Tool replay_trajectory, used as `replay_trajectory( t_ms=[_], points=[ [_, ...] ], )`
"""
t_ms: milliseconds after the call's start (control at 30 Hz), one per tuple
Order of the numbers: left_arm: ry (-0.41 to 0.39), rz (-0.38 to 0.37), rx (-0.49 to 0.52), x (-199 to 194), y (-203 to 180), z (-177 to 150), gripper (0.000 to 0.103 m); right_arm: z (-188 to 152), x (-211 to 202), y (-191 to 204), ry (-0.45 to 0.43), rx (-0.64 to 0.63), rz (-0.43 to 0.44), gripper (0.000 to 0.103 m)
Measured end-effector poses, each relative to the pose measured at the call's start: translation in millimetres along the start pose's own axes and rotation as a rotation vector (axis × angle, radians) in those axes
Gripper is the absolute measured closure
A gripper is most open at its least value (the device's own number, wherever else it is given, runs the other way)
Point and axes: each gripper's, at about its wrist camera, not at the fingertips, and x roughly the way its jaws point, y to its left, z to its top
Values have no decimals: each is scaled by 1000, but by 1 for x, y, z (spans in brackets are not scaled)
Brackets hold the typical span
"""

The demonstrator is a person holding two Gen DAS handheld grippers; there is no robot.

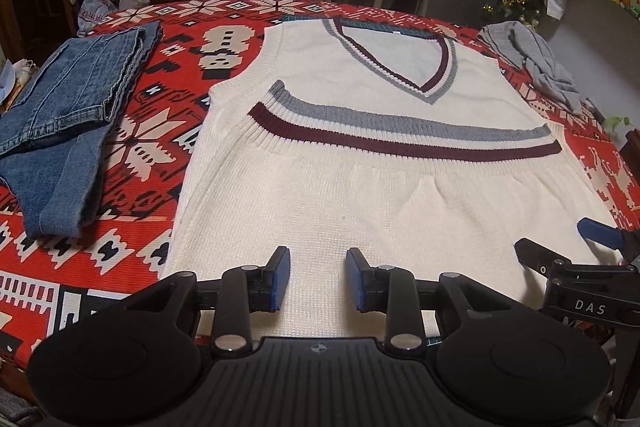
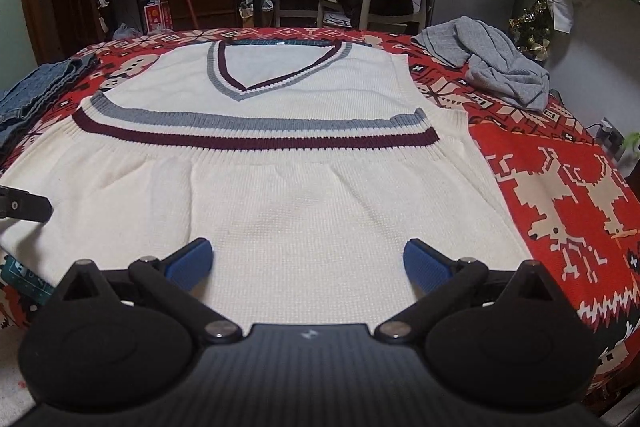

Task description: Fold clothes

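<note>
Cream vest (image 1: pixel 360 187) folded flat on red tablecloth (image 1: pixel 160 39); left gripper (image 1: pixel 318 279) jaws narrow, right gripper (image 2: pixel 308 259) jaws wide, both empty.

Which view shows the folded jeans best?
The left wrist view: the folded jeans lie whole on the tablecloth, left of the vest. The right wrist view catches only a denim sliver at its left edge.

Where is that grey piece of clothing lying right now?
The crumpled grey garment lies at the far right of the patterned tablecloth, beyond the cream vest's right shoulder and apart from it; the folded jeans lie on the opposite, left side.
</note>
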Motion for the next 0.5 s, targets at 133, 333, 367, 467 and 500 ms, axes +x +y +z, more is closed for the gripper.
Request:
replay_trajectory(
  t_ms=[133,333,367,467,500],
  points=[
    [4,1,2,1,0,0,72,0,0,0,-1,0,1,1],
    [11,8,19,1,-3,0,70,0,0,0,-3,-1,1,1],
    [13,9,22,0,-3,0,70,0,1,0,-3,-1,1,1],
    [20,11,30,0,-4,-2,70,0,1,0,-4,-2,2,1],
    [23,9,23,0,-2,-1,70,0,1,0,-4,-2,2,1]
  ],
)
